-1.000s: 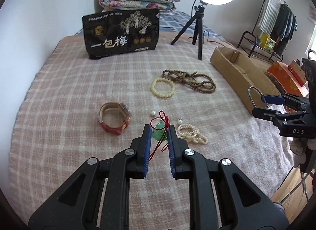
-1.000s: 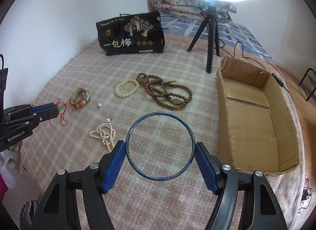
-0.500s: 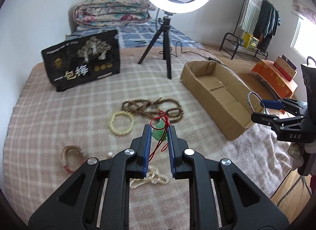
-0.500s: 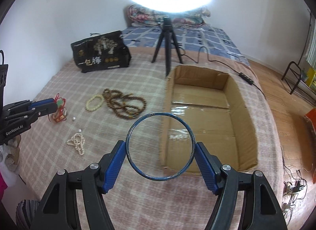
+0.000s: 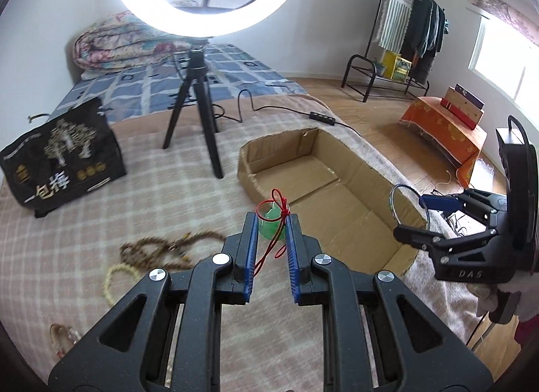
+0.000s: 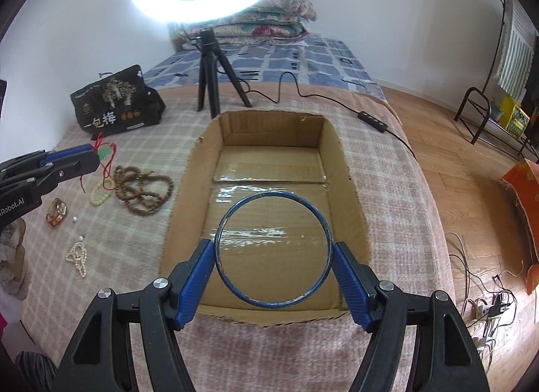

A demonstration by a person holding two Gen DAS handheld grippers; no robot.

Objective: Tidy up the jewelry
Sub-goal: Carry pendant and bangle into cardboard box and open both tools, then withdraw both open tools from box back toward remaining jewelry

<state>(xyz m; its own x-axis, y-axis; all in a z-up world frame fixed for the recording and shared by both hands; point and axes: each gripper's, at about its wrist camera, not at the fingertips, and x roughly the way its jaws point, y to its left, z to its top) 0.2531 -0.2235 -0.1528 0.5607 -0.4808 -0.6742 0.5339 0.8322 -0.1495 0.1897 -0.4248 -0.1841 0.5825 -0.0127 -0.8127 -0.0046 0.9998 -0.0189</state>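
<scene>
My left gripper (image 5: 271, 228) is shut on a green pendant (image 5: 270, 223) with a red cord, held above the blanket just left of the open cardboard box (image 5: 340, 190). My right gripper (image 6: 273, 250) is shut on a blue bangle (image 6: 316, 210) and holds it over the near end of the box (image 6: 337, 169). On the blanket lie a brown bead necklace (image 6: 145, 190), a cream bead bracelet (image 6: 97, 195), a pearl strand (image 6: 77, 257), a red-brown watch (image 6: 56, 211) and loose pearls (image 6: 74, 220).
A ring light on a black tripod (image 6: 210, 72) stands behind the box, its cable (image 6: 337, 102) trailing right. A black bag (image 6: 116, 105) stands at the back left. The bed edge drops to a wooden floor (image 6: 471, 190) on the right.
Both grippers have swung right, away from the jewelry. The bangle now hangs over the box and the pendant is beside its left wall. Both grips are unchanged.
</scene>
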